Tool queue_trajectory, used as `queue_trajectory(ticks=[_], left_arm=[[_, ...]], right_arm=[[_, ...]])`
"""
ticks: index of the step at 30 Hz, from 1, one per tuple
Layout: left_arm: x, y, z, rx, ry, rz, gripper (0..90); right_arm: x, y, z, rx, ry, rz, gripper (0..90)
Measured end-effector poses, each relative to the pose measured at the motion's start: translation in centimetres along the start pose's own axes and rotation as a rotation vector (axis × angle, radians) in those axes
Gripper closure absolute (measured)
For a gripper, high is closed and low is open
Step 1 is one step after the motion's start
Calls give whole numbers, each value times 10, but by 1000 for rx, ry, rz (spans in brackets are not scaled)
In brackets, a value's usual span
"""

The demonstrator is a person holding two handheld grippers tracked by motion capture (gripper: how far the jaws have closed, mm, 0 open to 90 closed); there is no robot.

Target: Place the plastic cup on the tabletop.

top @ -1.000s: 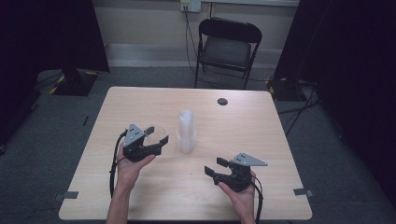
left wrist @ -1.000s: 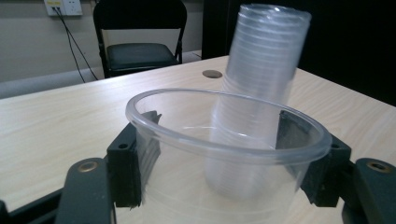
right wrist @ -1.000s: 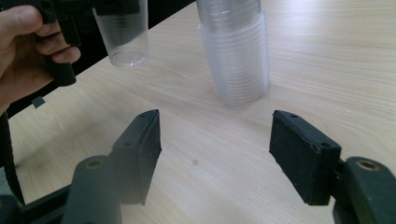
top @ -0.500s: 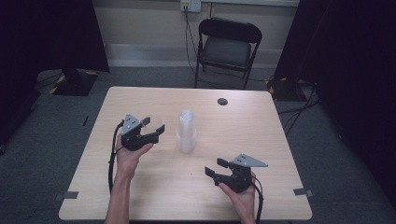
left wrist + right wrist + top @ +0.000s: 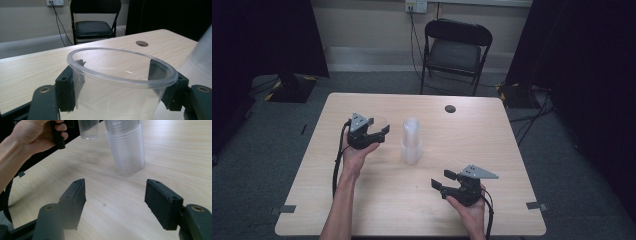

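Note:
My left gripper holds a single clear plastic cup upright, left of the tall stack of clear cups at the table's middle. Its jaws have just been opening a little. The cup stands between them and the pads still lie against its sides. In the right gripper view that cup shows low over the wood beside the stack. My right gripper rests near the front right, open, with nothing between its jaws, pointing at the stack.
The pale wooden table has a dark round hole near its far edge. A black folding chair stands behind the table. Black curtains hang on both sides. Cables trail from both grippers over the near edge.
My left gripper has carried the cup toward the far side of the table, a little farther from the stack. The right gripper has not moved.

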State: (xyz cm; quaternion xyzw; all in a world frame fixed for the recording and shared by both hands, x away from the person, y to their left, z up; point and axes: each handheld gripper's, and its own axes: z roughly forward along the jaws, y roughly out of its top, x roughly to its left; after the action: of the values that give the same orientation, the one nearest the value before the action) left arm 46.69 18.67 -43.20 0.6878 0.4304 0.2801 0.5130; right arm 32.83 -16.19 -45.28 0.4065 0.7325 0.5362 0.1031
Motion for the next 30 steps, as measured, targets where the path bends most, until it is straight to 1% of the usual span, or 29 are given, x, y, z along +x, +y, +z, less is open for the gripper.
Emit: queue_trajectory(ticks=[2,5,8,10,15,16,18,20,22,24,25,26,28,29,30], left_arm=[[3,-1,5,0,4,-11,292],[6,-3,10,2,4,-15,291],[11,-7,15,18,5,-29,290],[13,-10,17,32,12,-29,289],[16,-15,24,35,3,-47,282],[15,-16,25,34,-3,-43,282],[15,-18,28,48,-2,-34,281],[15,-21,31,58,-14,-43,278],[14,-23,33,71,-12,-35,276],[14,-24,34,79,-23,-47,271],[13,-24,34,80,-19,-44,270],[14,-24,34,87,-12,-33,269],[14,-25,35,88,-23,-39,260],[15,-26,34,101,-19,-34,255],[16,-26,34,101,-19,-36,257]], right_arm=[[-1,0,0,0,0,1,329],[-1,0,1,-2,-1,4,330],[0,0,1,-3,3,3,330],[0,1,2,-2,7,1,330],[1,1,4,4,11,2,330],[1,1,4,3,12,1,330],[0,1,4,2,10,3,330],[0,0,4,5,10,8,330],[-1,0,4,3,11,10,330],[-2,0,4,4,11,13,330],[-2,0,4,4,11,13,330],[-2,0,4,3,10,14,330],[-2,0,4,2,12,15,330],[-2,0,4,3,12,16,330],[-2,0,4,3,11,16,330]])
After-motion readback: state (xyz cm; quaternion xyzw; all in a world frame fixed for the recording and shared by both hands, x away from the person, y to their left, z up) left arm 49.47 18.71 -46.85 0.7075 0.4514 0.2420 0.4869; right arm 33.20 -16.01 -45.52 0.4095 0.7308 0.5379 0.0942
